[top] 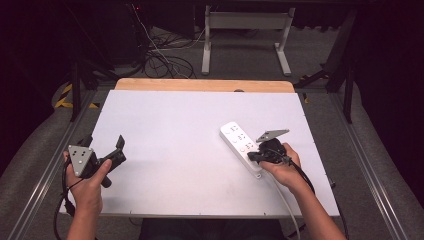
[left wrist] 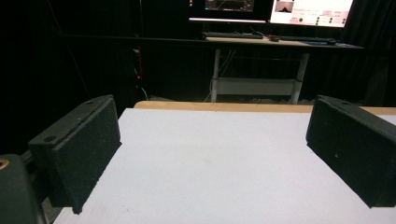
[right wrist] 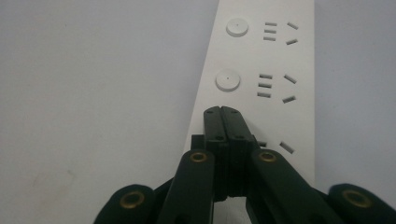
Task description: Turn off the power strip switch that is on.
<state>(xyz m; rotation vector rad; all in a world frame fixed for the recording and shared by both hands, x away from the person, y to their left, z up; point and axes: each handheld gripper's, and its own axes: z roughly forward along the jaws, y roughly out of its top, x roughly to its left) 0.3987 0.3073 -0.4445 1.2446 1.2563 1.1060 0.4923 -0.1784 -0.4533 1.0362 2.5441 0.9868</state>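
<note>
High view: my left gripper (top: 106, 150) off the table's (top: 165, 130) left edge, my right gripper (top: 253, 156) on the white power strip (top: 237, 140) at right.
Left gripper view: jaws spread wide, bare tabletop between.
Right gripper view: jaws pressed together, tips over the strip's near end.

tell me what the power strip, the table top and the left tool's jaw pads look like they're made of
Power strip: probably moulded plastic, smooth white, crisp slots and round buttons.
Table top: matte white sheet, maybe laminate or board, over a pale wood-looking edge at the far side.
Left tool jaw pads: black with a grainy, speckled face, likely foam or rubber.
</note>
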